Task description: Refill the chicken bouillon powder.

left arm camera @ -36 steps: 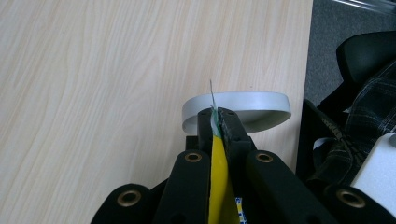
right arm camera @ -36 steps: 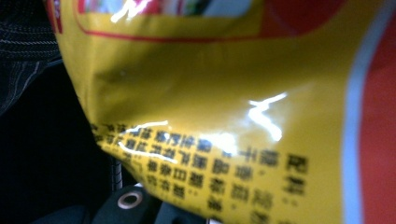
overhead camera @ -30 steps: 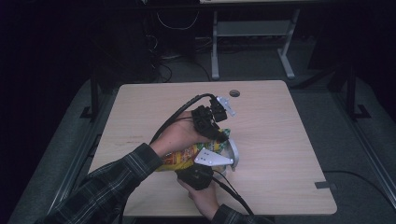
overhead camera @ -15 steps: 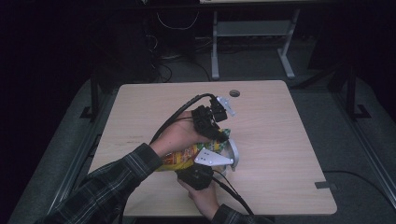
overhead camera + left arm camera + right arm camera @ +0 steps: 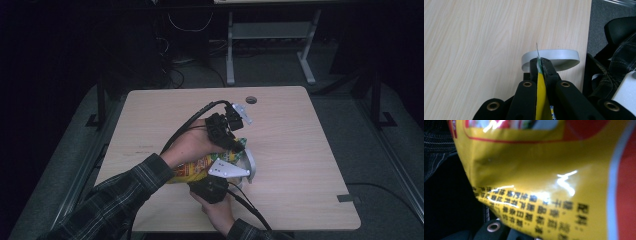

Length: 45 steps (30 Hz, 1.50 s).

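Note:
A yellow snack bag with red print and a green end is held over the wooden table between both hands. My left gripper comes in from the upper left. In the left gripper view, this gripper is shut on a thin edge of the bag. My right gripper sits below the bag, under its grey plate. In the right gripper view the bag lies right against the camera and hides the jaw tips. A grey bowl rests just beyond the bag's end; the same bowl sits past the left jaws.
The table's right edge runs close to the bowl, with grey floor beyond. A round cable hole sits near the far edge. Black cables trail from both grippers. A metal frame stands on the floor behind the table.

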Each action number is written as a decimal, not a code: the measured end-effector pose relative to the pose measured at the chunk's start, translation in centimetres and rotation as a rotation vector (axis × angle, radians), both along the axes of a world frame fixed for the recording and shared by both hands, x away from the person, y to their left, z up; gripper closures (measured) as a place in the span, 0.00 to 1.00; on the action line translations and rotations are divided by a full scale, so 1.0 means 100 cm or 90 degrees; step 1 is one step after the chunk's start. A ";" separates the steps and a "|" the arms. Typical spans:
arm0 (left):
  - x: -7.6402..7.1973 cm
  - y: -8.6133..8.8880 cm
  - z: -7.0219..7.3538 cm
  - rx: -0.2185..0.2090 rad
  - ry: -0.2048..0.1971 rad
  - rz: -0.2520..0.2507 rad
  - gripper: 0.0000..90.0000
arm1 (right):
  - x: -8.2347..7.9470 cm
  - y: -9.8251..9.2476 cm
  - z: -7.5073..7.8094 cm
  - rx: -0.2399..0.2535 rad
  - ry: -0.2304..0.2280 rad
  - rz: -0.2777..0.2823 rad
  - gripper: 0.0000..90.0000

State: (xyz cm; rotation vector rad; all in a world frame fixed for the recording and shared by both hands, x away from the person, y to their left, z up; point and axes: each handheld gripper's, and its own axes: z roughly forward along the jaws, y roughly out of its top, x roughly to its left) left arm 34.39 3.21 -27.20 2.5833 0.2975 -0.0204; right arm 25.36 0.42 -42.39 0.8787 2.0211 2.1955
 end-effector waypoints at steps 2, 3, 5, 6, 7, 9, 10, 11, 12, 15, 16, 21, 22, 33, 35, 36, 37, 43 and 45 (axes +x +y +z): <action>0.000 0.000 0.000 -0.001 0.001 0.001 0.99 | 0.000 0.000 0.000 0.000 0.000 0.000 1.00; 0.000 0.001 0.000 -0.001 -0.001 -0.002 0.99 | 0.000 0.000 0.000 -0.001 -0.001 0.000 1.00; 0.000 0.002 0.001 -0.007 -0.003 -0.003 0.99 | 0.000 0.000 0.000 -0.003 -0.002 0.001 1.00; 0.000 0.003 0.001 -0.009 -0.003 -0.004 0.99 | 0.000 0.000 0.000 -0.003 -0.008 -0.001 1.00; -0.001 0.004 0.002 -0.013 -0.002 -0.004 0.99 | 0.000 0.001 0.000 -0.005 -0.008 -0.002 1.00; -0.002 0.007 0.002 -0.018 0.001 0.002 0.99 | 0.000 0.001 -0.001 -0.007 -0.007 0.000 1.00; -0.002 0.008 0.002 -0.022 0.002 0.003 0.99 | -0.001 0.002 -0.001 -0.009 -0.008 0.001 1.00; -0.003 0.009 0.002 -0.022 0.000 0.002 0.99 | -0.001 0.002 -0.001 -0.010 -0.008 0.002 1.00; -0.003 0.011 0.002 -0.029 0.002 0.004 0.99 | -0.001 0.003 -0.002 -0.012 -0.008 0.004 1.00; -0.004 0.015 0.004 -0.043 0.006 0.004 0.99 | -0.001 0.004 -0.002 -0.016 -0.008 0.006 1.00; -0.005 0.016 0.005 -0.047 0.007 0.006 0.99 | -0.001 0.004 -0.002 -0.016 -0.008 0.006 1.00; -0.008 0.025 0.009 -0.064 0.006 0.003 0.99 | -0.002 0.005 -0.004 -0.023 -0.004 0.009 1.00; -0.008 0.027 0.010 -0.070 0.008 0.005 0.99 | -0.002 0.005 -0.004 -0.025 -0.003 0.009 1.00; -0.016 0.065 0.021 -0.146 0.022 0.017 1.00 | -0.003 0.009 -0.008 -0.038 -0.003 0.011 1.00; -0.018 0.071 0.023 -0.157 0.024 0.019 1.00 | -0.003 0.009 -0.008 -0.039 -0.002 0.012 1.00; -0.018 0.074 0.024 -0.165 0.025 0.018 1.00 | -0.003 0.010 -0.008 -0.039 -0.001 0.012 1.00; -0.019 0.078 0.025 -0.169 0.023 0.017 1.00 | -0.003 0.010 -0.008 -0.038 0.004 0.012 1.00; -0.027 0.100 0.031 -0.203 0.020 0.013 1.00 | -0.001 0.008 -0.010 -0.039 0.008 0.007 1.00; -0.028 0.106 0.032 -0.210 0.015 0.013 1.00 | -0.001 0.009 -0.010 -0.041 0.005 0.005 1.00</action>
